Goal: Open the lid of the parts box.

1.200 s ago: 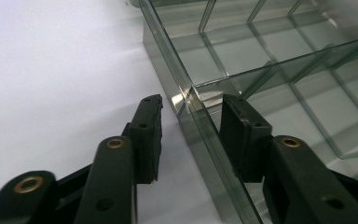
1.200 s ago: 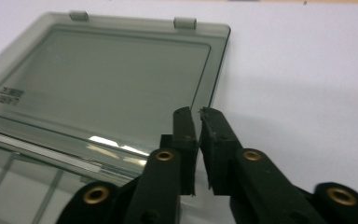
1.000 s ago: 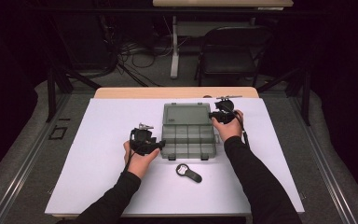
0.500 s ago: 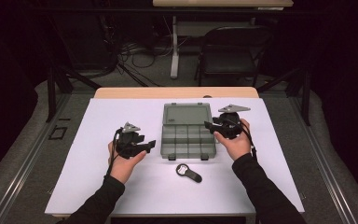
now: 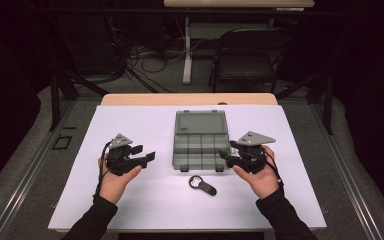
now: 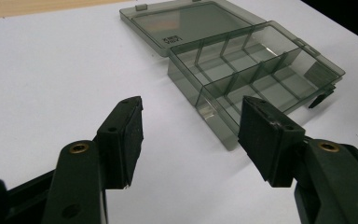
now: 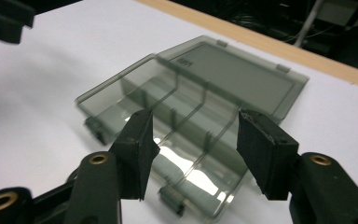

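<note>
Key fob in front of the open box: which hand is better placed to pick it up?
Probably right. The right gripper, fingers open, hovers beside the key fob; the left gripper, also open, is farther off beyond the compartment box.

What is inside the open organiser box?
The organiser box shows only its dividers and bare compartments, seen clearly through the tinted walls in the left gripper view. Its lid lies flat behind. What lies beneath the box is covered.

The high view is taken from above the near edge of the table [image 5: 130,200], facing forward and down, at a distance. Each gripper view is taken low and close along its own jaws, toward frame centre. The open compartment box [image 5: 200,140] [image 6: 256,79] [image 7: 200,112] is shared by all three views.
</note>
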### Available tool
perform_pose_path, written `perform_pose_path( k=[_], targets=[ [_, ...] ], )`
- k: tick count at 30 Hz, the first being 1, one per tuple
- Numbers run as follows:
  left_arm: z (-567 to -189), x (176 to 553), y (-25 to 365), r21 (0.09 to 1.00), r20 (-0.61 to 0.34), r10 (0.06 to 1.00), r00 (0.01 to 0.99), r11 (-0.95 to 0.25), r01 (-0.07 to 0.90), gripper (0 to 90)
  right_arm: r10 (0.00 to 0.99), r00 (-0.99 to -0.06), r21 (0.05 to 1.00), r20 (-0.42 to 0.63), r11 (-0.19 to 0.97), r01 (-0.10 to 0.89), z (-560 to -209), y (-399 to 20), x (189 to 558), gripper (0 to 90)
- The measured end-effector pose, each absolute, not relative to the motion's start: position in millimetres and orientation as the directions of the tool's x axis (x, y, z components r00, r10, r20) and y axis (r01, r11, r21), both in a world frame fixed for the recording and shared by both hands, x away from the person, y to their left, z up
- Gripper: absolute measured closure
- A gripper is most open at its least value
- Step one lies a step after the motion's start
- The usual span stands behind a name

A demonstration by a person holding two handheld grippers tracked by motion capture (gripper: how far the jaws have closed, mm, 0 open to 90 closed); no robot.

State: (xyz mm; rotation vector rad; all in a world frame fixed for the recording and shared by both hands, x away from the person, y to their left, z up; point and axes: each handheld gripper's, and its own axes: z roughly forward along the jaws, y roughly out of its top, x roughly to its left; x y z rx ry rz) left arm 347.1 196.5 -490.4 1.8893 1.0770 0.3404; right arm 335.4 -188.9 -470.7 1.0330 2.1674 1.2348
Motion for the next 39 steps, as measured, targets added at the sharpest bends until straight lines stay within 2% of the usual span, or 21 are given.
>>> perform_pose_path(
  k=[6, 12, 20, 31, 39],
  targets=[
    [-493, 340, 204, 0.835, -0.179, 0.780, 0.600, -0.202, 0.512, 40.7, 0.746, -0.662, 0.853, -0.066, 0.387, 0.351, -478, -184, 316, 46.8],
    [-497, 339, 210, 0.843, -0.159, 0.791, 0.591, -0.203, 0.499, 40.3, 0.711, -0.692, 0.812, -0.127, 0.475, 0.339, -489, -176, 313, 46.3],
    [-497, 339, 214, 0.848, -0.162, 0.796, 0.583, -0.190, 0.495, 40.2, 0.691, -0.721, 0.806, -0.052, 0.455, 0.379, -500, -175, 314, 45.8],
    [-501, 339, 212, 0.842, -0.156, 0.799, 0.581, -0.201, 0.501, 40.4, 0.674, -0.739, 0.776, -0.027, 0.480, 0.410, -507, -173, 317, 43.6],
    [-500, 337, 211, 0.848, -0.149, 0.796, 0.587, -0.203, 0.490, 40.5, 0.652, -0.758, 0.761, -0.003, 0.493, 0.421, -509, -171, 317, 49.3]
  ],
)
